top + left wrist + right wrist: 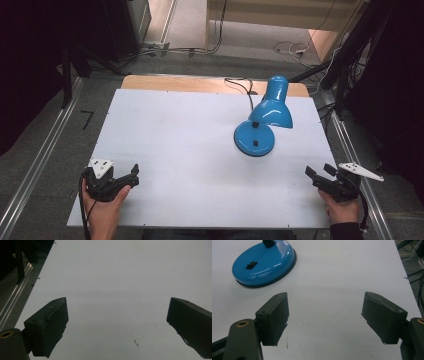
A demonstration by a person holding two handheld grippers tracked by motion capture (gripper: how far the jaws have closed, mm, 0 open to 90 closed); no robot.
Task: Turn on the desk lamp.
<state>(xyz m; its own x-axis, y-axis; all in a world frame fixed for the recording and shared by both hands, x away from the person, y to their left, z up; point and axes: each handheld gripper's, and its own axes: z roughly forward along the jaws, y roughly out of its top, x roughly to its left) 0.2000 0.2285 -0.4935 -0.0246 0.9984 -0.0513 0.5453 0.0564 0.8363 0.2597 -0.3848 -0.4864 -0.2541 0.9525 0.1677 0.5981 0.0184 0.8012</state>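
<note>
A blue desk lamp [264,116] stands on the white table [175,145], right of centre, its shade tipped toward the far right and a black switch on its round base [263,263]. A black cord runs from it off the far edge. My left gripper [127,178] rests open near the front left corner, held by a hand, with bare table between its jaws [117,322]. My right gripper [320,172] sits open at the front right edge, below and right of the lamp base; nothing lies between its jaws [325,315].
Metal rails [35,165] run along both sides of the table. Cables [290,48] lie on the floor beyond the far edge. A strip of wooden tabletop [200,82] shows behind the white sheet. Dark curtains flank the workspace.
</note>
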